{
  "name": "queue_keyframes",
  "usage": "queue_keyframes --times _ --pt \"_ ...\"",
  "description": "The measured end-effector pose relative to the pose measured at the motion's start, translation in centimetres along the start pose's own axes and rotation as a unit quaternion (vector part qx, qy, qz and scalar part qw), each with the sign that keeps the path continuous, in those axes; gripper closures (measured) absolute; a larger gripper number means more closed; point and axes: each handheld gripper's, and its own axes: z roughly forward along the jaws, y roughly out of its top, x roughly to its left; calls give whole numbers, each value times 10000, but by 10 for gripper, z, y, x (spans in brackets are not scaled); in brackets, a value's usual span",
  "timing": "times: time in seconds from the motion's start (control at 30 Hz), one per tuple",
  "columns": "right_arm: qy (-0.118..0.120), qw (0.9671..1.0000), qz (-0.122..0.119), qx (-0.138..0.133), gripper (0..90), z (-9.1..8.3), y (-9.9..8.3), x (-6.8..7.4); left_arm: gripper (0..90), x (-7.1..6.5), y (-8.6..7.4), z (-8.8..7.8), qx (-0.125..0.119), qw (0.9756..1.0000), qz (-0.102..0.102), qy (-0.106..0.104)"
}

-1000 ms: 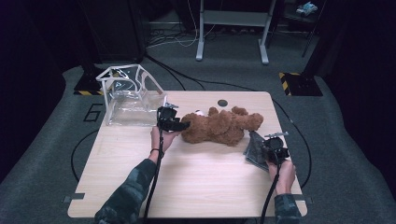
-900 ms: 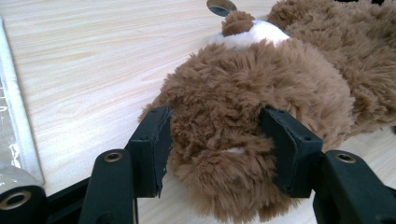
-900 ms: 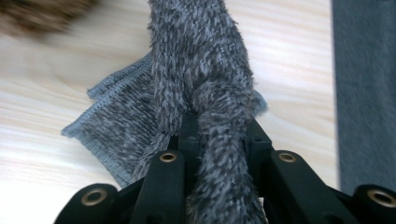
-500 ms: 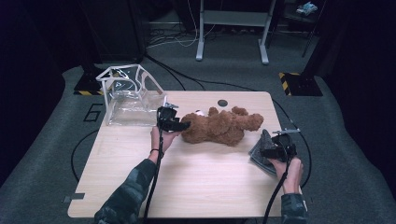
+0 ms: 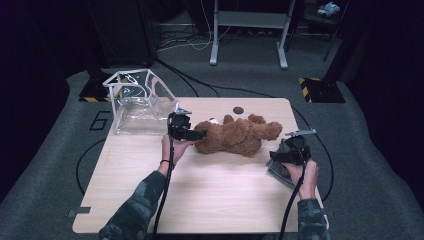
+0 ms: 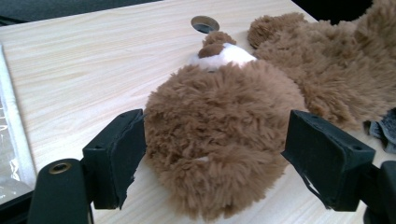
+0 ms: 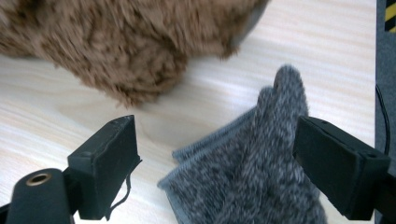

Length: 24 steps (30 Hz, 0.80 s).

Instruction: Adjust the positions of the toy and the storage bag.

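Observation:
A brown teddy bear (image 5: 235,135) lies on its side in the middle of the wooden table (image 5: 200,200). My left gripper (image 5: 196,134) is at the bear's head. In the left gripper view the head (image 6: 219,135) sits between the jaws of the left gripper (image 6: 215,158), which have just been opening; the fur only brushes the pads. A grey fleece cloth (image 5: 277,172) lies crumpled near the table's right edge. My right gripper (image 5: 281,157) hovers just over it. Its jaws have just opened, and the cloth (image 7: 247,186) lies loose between the pads of the right gripper (image 7: 219,140).
A clear plastic box with a white frame (image 5: 137,102) stands at the table's back left, close behind my left gripper. A round cable hole (image 5: 238,110) is near the far edge. Cables and a metal stand (image 5: 247,30) are on the floor beyond.
The right gripper opened, let go of the grey cloth and lifted slightly; the cloth sagged onto the table. The left jaws spread wider around the bear's head.

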Motion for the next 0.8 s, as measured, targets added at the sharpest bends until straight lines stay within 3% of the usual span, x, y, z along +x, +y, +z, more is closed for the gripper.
queue_keyframes --times 0.03,0.2,0.43,0.63,0.8 --pt "-5 10000 -27 -60 132 -2 5 0 200 -2 0 0 -4 10000 -8 -32" --pt "64 9999 -79 -137 131 -1 17 0 212 -7 -9 -6 154 9994 320 -54" --pt "220 9995 -67 -193 128 3 35 -1 286 -2 -20 -7 281 9989 384 -9" --pt "329 9992 117 -199 142 13 52 -9 414 0 -21 -4 366 9986 385 15" --pt "401 9989 236 -42 165 25 59 -15 525 -4 -20 1 433 9971 610 102"
